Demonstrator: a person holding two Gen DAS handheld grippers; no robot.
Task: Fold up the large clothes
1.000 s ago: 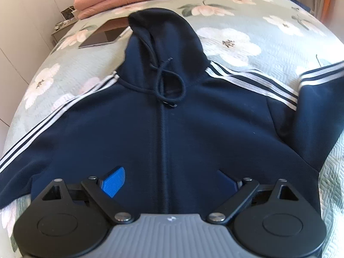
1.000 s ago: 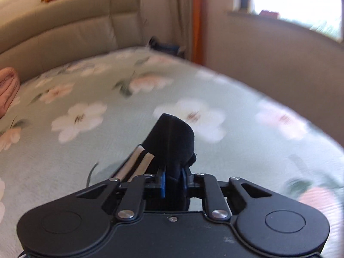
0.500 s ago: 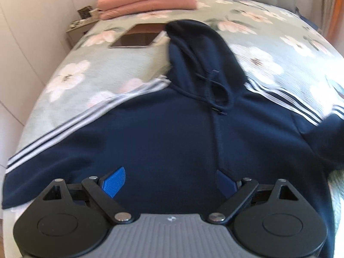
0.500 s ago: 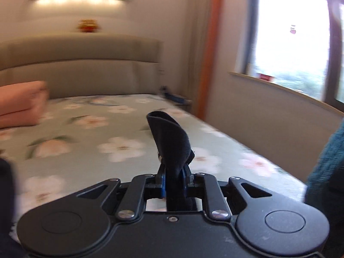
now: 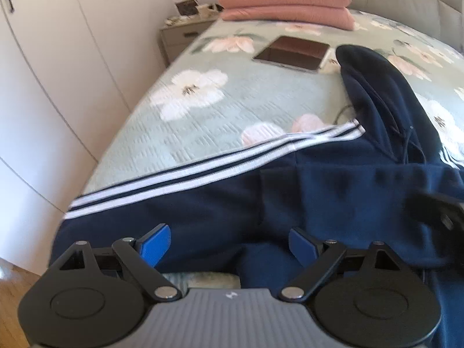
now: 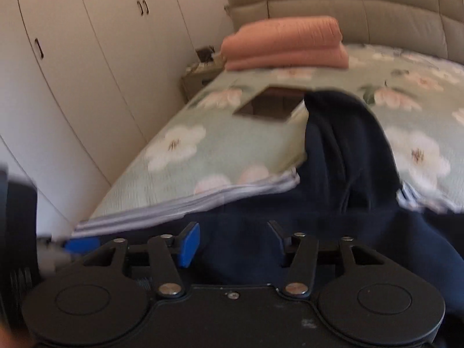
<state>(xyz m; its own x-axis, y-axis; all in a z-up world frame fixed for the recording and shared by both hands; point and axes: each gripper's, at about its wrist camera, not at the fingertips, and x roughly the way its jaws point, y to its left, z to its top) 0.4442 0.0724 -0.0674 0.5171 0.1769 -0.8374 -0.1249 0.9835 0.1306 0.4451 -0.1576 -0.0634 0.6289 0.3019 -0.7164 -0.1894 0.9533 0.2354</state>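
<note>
On the floral bedspread (image 5: 203, 133) I see the navy hoodie (image 5: 290, 197) spread beneath both tools: my left gripper (image 5: 229, 239) gapes empty above it, my right gripper (image 6: 233, 242) has just been opening, nothing between its jaws.

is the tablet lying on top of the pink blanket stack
No, the tablet lies flat on the floral bedspread, nearer than the folded pink blankets.

Navy hoodie (image 5: 333, 197): soft matt knit cloth, white woven stripes. Bed cover (image 5: 203, 121): quilted matt cloth, floral print. Pink blanket (image 5: 287, 3): plush matt cloth. Tablet (image 5: 293, 53): glossy glass. Left gripper (image 5: 229, 240): matt black plastic, bright metal rivets, smooth blue pads. Wardrobe (image 5: 58, 58): smooth satin panels.
</note>
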